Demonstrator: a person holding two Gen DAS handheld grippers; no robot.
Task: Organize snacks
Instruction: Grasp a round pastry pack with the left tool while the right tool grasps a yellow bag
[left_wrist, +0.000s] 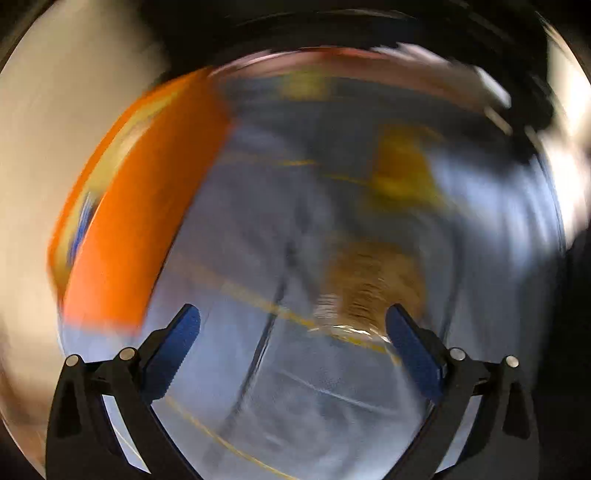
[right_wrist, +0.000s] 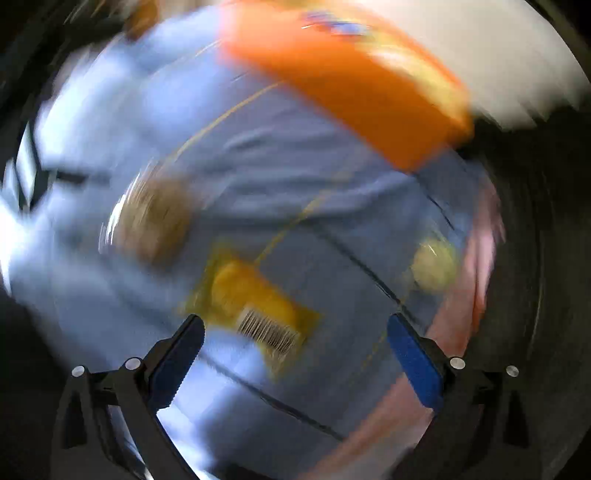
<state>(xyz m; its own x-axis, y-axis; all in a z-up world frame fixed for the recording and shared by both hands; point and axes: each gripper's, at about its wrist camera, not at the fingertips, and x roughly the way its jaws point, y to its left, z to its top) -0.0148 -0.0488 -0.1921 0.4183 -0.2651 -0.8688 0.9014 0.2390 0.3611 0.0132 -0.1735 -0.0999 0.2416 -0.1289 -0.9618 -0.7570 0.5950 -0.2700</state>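
Left wrist view, gripper: the left gripper (left_wrist: 291, 332) has its jaws spread wide and released; nothing lies between the blue pads (left_wrist: 177, 350).
Left wrist view, surface: a pale blue cloth (left_wrist: 258, 229) with thin yellow lines covers the counter; the picture is heavily smeared.
Left wrist view, snacks: an orange box (left_wrist: 147, 221) lies at the left on the cloth; a yellow packet (left_wrist: 402, 173) sits farther off to the right; a brownish snack in clear wrap (left_wrist: 369, 288) lies just ahead of the right-hand pad, apart from it.
Right wrist view, gripper: the right gripper (right_wrist: 295, 336) also has its jaws released and empty.
Right wrist view, snacks: the yellow packet (right_wrist: 255, 299), barcode showing, lies just ahead of the jaws; a round brownish snack (right_wrist: 155, 221) is to its upper left; a small pale green item (right_wrist: 434, 264), too blurred to name, sits near a pink edge (right_wrist: 476, 277) at the right; the orange box (right_wrist: 343, 77) is at the top.
Step in hand, judged: opening approach; no snack is gathered yet.
Next move, judged: steady each hand, centre the jaws over the nearest snack, lower until the pads flank it, then close.
Risk, judged: thin wrappers may slip or pinch the cloth.
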